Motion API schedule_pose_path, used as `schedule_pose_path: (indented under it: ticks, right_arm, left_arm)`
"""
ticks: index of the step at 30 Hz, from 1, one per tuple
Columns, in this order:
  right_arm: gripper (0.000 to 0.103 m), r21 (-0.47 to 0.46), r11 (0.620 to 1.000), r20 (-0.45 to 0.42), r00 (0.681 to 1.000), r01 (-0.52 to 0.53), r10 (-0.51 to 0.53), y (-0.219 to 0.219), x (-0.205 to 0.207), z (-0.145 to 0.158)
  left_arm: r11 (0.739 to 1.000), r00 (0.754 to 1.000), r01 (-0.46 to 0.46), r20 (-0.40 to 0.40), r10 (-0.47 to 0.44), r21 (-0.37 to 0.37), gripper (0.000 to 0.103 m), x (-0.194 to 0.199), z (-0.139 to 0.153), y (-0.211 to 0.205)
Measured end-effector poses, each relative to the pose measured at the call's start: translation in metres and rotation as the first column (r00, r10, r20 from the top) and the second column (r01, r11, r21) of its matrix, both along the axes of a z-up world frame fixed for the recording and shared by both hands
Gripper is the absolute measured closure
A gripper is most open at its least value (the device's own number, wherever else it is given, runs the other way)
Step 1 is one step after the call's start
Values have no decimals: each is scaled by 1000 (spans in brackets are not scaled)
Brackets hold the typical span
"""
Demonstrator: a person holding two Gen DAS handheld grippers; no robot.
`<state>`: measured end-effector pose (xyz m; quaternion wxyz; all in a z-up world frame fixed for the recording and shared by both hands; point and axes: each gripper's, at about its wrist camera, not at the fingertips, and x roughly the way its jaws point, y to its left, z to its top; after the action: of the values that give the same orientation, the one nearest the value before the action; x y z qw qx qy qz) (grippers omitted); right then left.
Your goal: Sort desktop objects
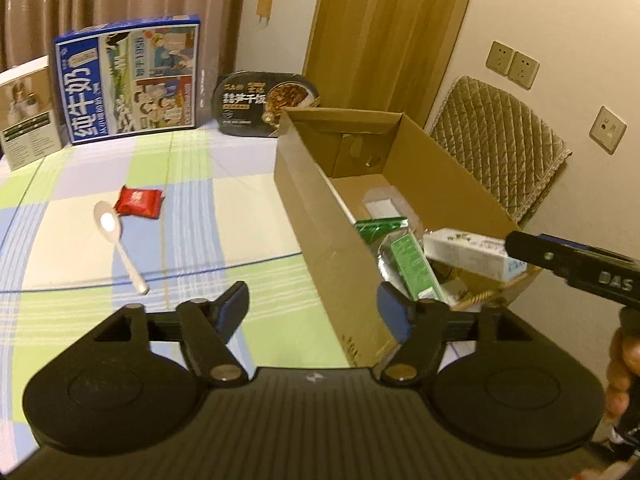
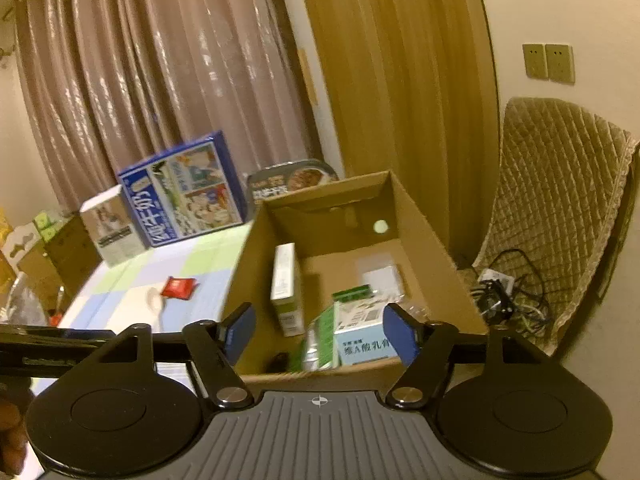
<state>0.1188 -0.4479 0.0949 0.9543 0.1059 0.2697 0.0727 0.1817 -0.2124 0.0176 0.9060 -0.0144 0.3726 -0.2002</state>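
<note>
On the checked blue-and-green cloth of the counter [image 1: 240, 200], left of the open brown cardboard box [image 1: 316, 216]: a white plastic spoon [image 1: 116, 240], light, stiff, slick, best pinched mid-handle. Touching its bowl, a small red foil snack packet [image 1: 140, 202], soft, crinkly, best taken across the flat middle. Both released: left gripper [image 1: 314, 308] and right gripper [image 2: 318, 330], nothing between either pair.

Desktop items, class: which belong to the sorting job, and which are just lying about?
Part of the job:
cardboard box
red packet
spoon
green packets
white carton

Just lying about:
blue milk box
meal tray
quilted cover
cables
</note>
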Motion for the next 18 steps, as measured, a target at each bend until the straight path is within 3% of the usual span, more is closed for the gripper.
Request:
schedule_pose_path:
  ticks: [4,14,18]
  right_arm:
    - [31,15,1000,-13,1000,-21,21,12,-14,1]
    - [29,20,999,-32,998,-50,51,33,-33,7]
    - [23,17,995,-41,995,-95,96,54,-41,6]
  left_arm:
    - [1000,1000,-22,1,22,7,25,-17,0,15]
    - [995,995,-99,0,99,16,19,-58,4,64]
    - [990,990,-142,6,142,24,14,-70,5,86]
